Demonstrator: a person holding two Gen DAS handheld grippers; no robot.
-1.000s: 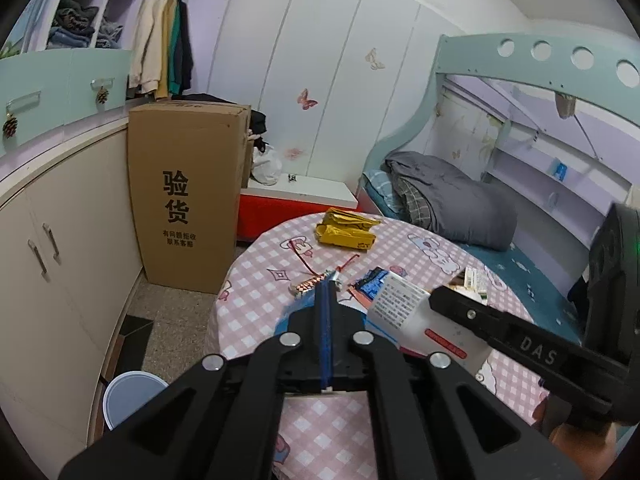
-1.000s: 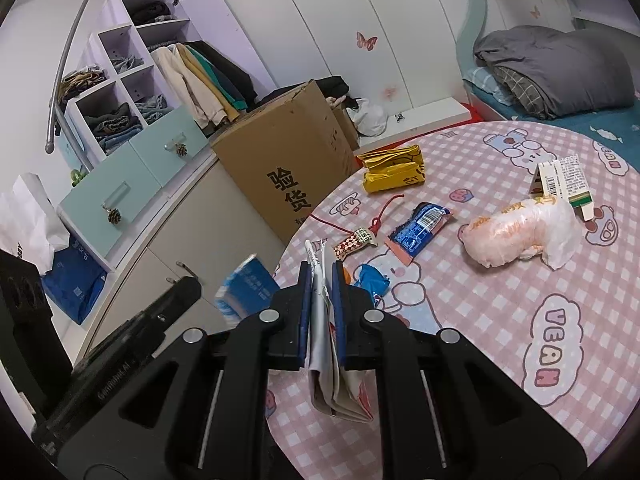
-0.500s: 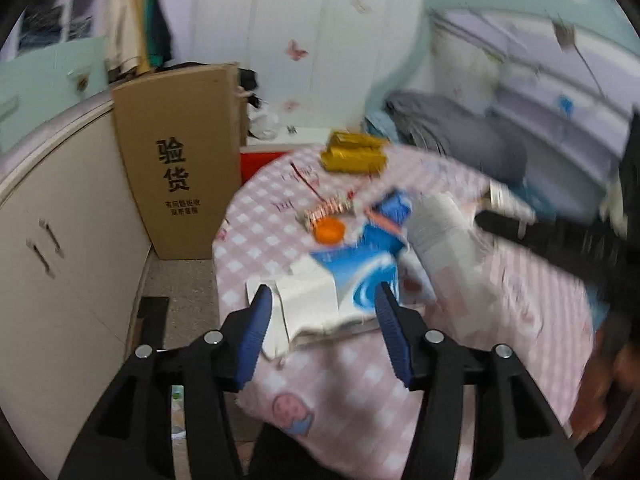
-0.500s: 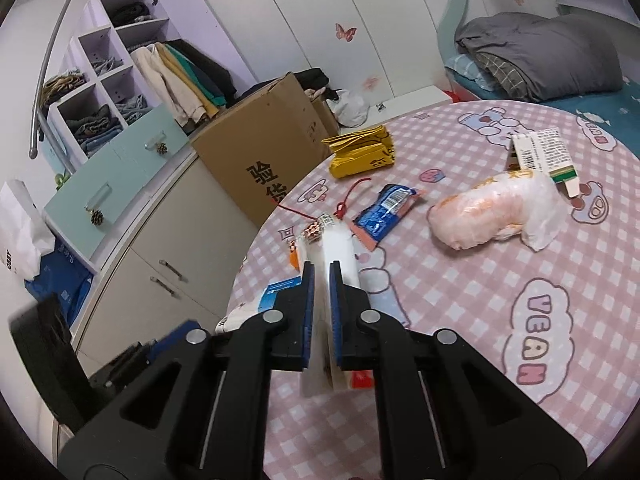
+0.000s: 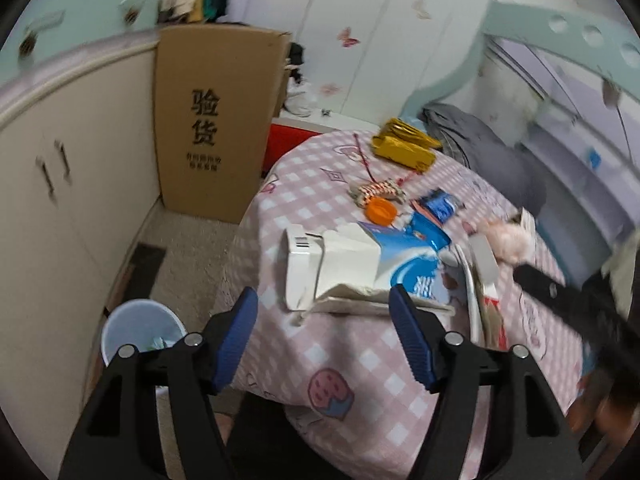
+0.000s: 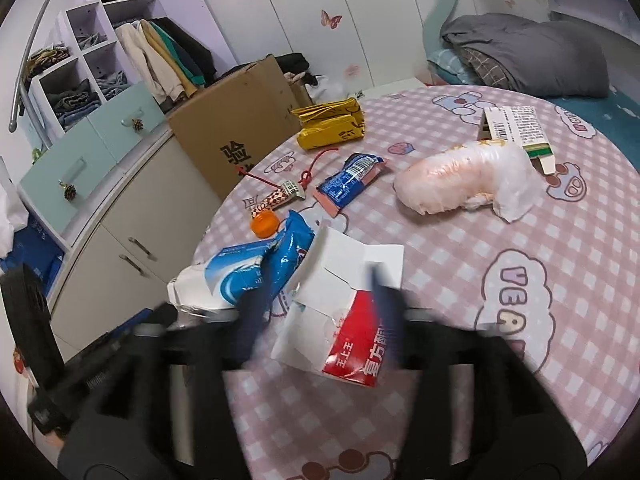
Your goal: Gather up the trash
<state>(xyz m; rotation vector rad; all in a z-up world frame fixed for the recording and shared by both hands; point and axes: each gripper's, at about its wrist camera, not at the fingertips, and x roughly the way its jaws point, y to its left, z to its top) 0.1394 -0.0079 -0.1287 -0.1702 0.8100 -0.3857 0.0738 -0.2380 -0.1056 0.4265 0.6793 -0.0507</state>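
Note:
My left gripper (image 5: 324, 338) hangs over the near edge of the pink checked table (image 5: 360, 364), its jaws opening. A flattened white-and-blue carton (image 5: 352, 268) lies on the cloth just past the blue pads (image 5: 412, 344), untouched. My right gripper (image 6: 318, 308) is blurred, its jaws opening too. A flattened red-and-white box (image 6: 344, 320) lies on the table between its fingers, and I see no pad pressing on it. Further out lie an orange cap (image 6: 264, 225), a blue wrapper (image 6: 348, 182), a yellow packet (image 6: 330, 128), a pinkish plastic bag (image 6: 460, 182) and a small printed box (image 6: 516, 128).
A pale blue bin (image 5: 136, 328) with some scraps inside stands on the floor left of the table. A tall cardboard box (image 5: 212, 120) stands behind it, against cream cabinets (image 5: 72, 200). A bed with grey bedding (image 6: 532, 56) lies beyond the table.
Both grippers were shut on flattened cartons and have opened. The cartons now lie on the table. Both hands have sunk toward the table's near edge.

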